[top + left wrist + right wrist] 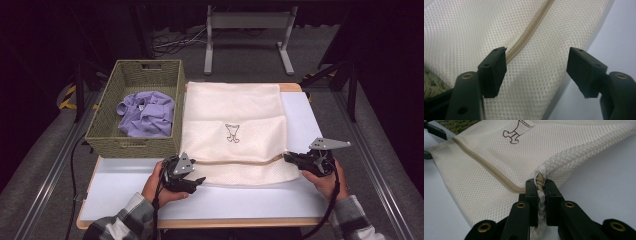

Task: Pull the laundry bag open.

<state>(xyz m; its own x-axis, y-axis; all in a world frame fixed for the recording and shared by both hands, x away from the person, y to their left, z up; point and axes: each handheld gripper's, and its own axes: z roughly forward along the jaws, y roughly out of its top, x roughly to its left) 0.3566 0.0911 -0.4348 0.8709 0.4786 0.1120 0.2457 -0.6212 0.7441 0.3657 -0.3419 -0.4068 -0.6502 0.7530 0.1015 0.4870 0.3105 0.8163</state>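
The right gripper [541,195] has its fingers [532,195] clamped on the zipper-end corner of the mesh laundry bag [506,155]. The left gripper [536,70] has its fingers [492,72] apart, bag mesh lying between and beyond them. Past the bag's left edge stands the wicker basket [102,131] holding a lilac shirt [146,114].

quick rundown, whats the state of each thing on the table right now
cream mesh laundry bag: lying flat, zip closed as far as it shows
right gripper: shut on the bag's edge at the zip end
left gripper: open, jaws over the bag's mesh
green woven basket: upright, holding a garment
lilac shirt: crumpled inside the basket
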